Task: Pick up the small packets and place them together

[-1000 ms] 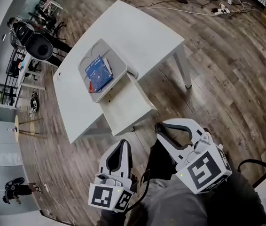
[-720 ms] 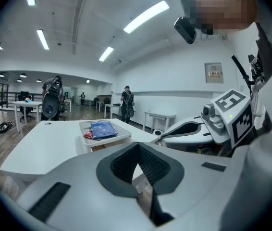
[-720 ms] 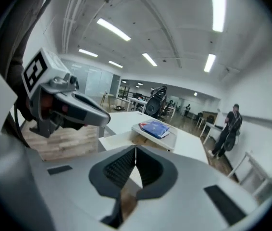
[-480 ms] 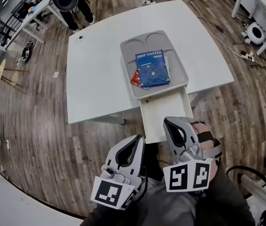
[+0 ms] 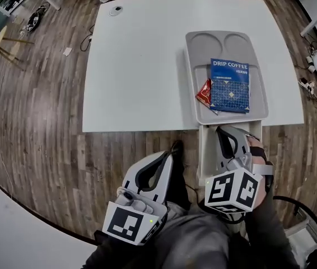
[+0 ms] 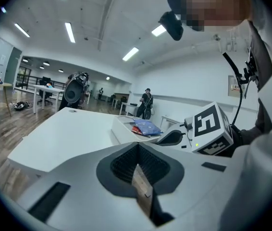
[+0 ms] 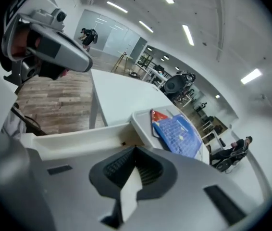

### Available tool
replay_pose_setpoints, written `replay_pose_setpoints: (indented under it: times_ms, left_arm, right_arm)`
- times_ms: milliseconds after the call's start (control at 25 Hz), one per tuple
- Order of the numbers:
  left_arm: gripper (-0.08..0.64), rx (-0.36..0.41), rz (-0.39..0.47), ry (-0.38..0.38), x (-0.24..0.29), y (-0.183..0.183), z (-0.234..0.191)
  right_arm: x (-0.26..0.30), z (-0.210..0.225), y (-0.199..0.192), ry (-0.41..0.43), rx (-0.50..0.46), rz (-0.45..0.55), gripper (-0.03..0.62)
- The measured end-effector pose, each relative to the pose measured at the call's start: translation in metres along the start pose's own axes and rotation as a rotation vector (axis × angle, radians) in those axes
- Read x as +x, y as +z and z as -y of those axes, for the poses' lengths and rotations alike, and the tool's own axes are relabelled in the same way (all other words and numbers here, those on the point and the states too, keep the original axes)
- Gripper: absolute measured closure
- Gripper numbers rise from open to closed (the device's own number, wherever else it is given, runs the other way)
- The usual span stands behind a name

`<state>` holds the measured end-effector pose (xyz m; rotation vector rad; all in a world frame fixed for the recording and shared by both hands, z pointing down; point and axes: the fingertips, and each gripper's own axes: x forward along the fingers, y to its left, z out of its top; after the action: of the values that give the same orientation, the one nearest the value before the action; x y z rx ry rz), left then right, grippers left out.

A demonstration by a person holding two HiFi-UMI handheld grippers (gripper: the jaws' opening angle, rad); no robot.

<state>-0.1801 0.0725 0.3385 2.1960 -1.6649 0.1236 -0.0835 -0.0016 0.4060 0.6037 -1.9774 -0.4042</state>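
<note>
A blue "DRIP COFFEE" packet (image 5: 229, 86) lies in a grey tray (image 5: 195, 66) on the white table, with a small red packet (image 5: 204, 92) tucked against its left edge. Both also show in the right gripper view: the blue packet (image 7: 179, 134) and the red packet (image 7: 159, 115). My right gripper (image 5: 225, 132) hovers over the open drawer just short of the tray, shut and empty. My left gripper (image 5: 167, 158) hangs below the table's near edge, shut with nothing in it. In their own views, the left gripper (image 6: 137, 146) and right gripper (image 7: 136, 150) both show tips meeting.
A white drawer (image 5: 208, 150) stands pulled out beneath the tray. The white table (image 5: 141, 66) spreads left of the tray, with a small round object (image 5: 117, 8) at its far edge. Wood floor and cables surround it; people and desks stand far off.
The head view has swung so the table now lies straight ahead. The right gripper's jaws have closed from partly open, and both grippers have come nearer the table's front edge.
</note>
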Motion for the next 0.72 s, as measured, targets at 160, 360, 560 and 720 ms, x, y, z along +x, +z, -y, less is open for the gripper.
replay_pose_setpoints:
  times_ms: [160, 360, 560, 720]
  left_arm:
    - [0.561, -0.021, -0.007, -0.002, 0.006, 0.001, -0.012]
    - [0.561, -0.047, -0.036, 0.008, 0.009, -0.004, -0.023]
    - [0.561, -0.059, -0.037, 0.018, 0.014, -0.007, -0.031]
    - [0.561, -0.069, -0.033, 0.032, 0.022, -0.006, -0.035]
  right_arm:
    - [0.015, -0.012, 0.001, 0.062, -0.038, -0.041, 0.586]
    - [0.027, -0.023, -0.003, 0.070, -0.180, -0.083, 0.586]
    - [0.032, -0.027, -0.006, 0.088, -0.195, -0.090, 0.588]
    - [0.032, -0.028, -0.006, 0.140, -0.158, -0.083, 0.589]
